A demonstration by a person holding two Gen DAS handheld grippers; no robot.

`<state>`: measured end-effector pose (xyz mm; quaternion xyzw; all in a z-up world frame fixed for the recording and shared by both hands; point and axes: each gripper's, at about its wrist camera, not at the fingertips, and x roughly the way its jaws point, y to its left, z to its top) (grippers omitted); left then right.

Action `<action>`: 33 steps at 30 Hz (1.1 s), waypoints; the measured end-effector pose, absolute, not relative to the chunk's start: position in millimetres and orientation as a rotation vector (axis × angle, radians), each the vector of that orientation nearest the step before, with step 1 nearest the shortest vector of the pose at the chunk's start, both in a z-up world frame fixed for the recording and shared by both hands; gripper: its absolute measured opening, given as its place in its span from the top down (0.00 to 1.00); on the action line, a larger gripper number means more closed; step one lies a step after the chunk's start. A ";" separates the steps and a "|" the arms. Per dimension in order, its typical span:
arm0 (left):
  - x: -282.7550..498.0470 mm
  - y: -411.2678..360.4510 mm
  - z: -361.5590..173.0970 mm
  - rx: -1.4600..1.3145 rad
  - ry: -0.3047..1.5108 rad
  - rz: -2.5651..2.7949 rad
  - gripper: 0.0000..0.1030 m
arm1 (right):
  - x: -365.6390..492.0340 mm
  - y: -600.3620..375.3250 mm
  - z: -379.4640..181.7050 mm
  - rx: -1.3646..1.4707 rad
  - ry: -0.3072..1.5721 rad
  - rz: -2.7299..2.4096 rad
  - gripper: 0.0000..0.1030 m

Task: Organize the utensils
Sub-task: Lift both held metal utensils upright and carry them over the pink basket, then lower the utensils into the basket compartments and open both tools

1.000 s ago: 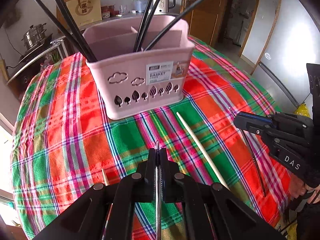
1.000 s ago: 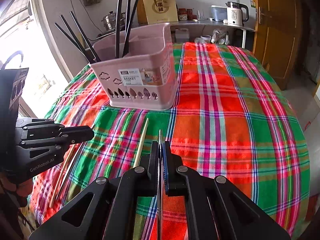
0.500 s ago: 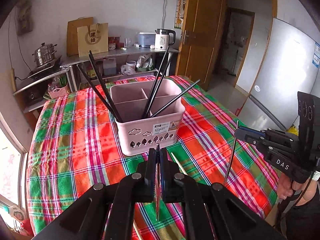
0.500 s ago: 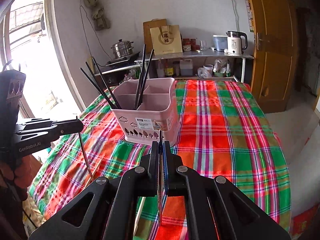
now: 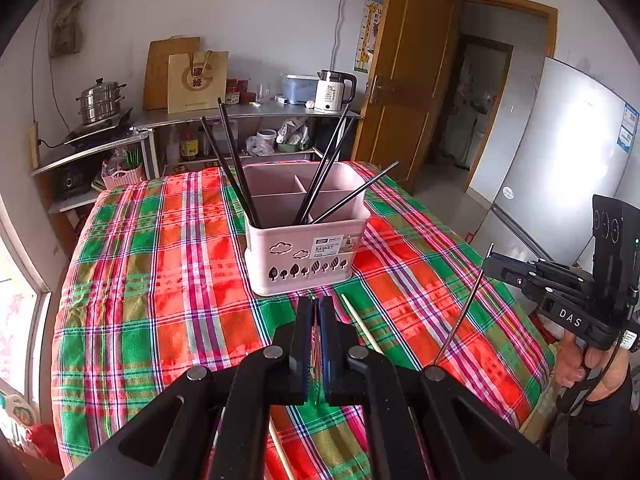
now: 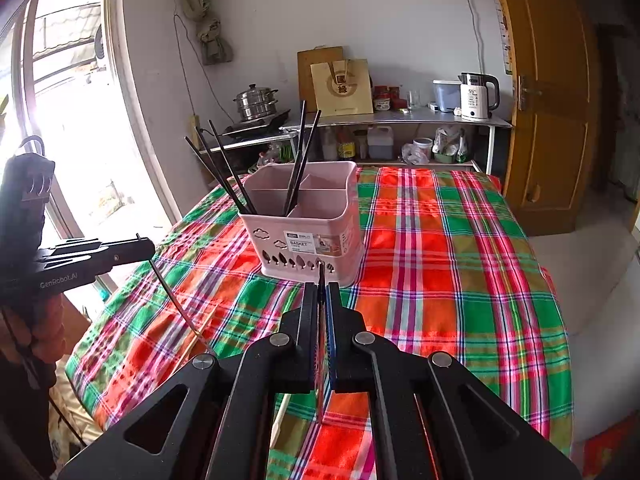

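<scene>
At frame centre, the pink basket [image 5: 306, 248] holds black chopsticks [image 5: 236, 168] in its compartments. Left tongs [image 5: 316, 308] and right tongs [image 6: 322, 292] each clamp a metal chopstick [image 5: 464, 312].

I see the pink divided basket [image 5: 306, 254] upright, black chopsticks [image 5: 234, 168] leaning inside; a pale chopstick [image 5: 362, 324] lies just before it.
</scene>
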<state>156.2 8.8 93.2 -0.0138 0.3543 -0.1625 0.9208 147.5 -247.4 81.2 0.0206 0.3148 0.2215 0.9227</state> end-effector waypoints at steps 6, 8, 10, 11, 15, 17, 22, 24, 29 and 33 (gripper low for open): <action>148.3 11.5 95.5 -0.038 0.720 -0.334 0.97 | 140.0 -248.5 83.5 0.039 0.631 0.460 0.97; 147.1 12.4 99.2 -0.042 0.711 -0.334 0.97 | 138.6 -249.0 86.0 0.042 0.622 0.460 0.97; 146.9 11.7 103.3 -0.045 0.703 -0.336 0.97 | 137.7 -249.7 88.9 0.046 0.611 0.462 0.97; 146.3 11.2 105.4 -0.045 0.699 -0.337 0.97 | 137.3 -250.2 90.7 0.048 0.605 0.462 0.97; 146.8 10.7 113.5 -0.050 0.681 -0.342 0.97 | 137.8 -253.4 96.8 0.074 0.579 0.471 0.97; 149.7 11.3 117.5 -0.056 0.674 -0.342 0.97 | 139.6 -253.0 99.8 0.083 0.570 0.477 0.97; 165.6 15.9 128.1 -0.070 0.661 -0.334 0.97 | 148.6 -249.3 107.1 0.110 0.544 0.503 0.97; 172.8 19.1 131.9 -0.081 0.659 -0.330 0.97 | 153.2 -246.5 111.3 0.122 0.532 0.515 0.97; 188.7 23.6 149.1 -0.093 0.632 -0.321 0.97 | 167.8 -238.4 126.7 0.146 0.491 0.540 0.97; 201.1 27.3 167.1 -0.100 0.597 -0.311 0.97 | 183.9 -232.8 143.8 0.165 0.455 0.555 0.97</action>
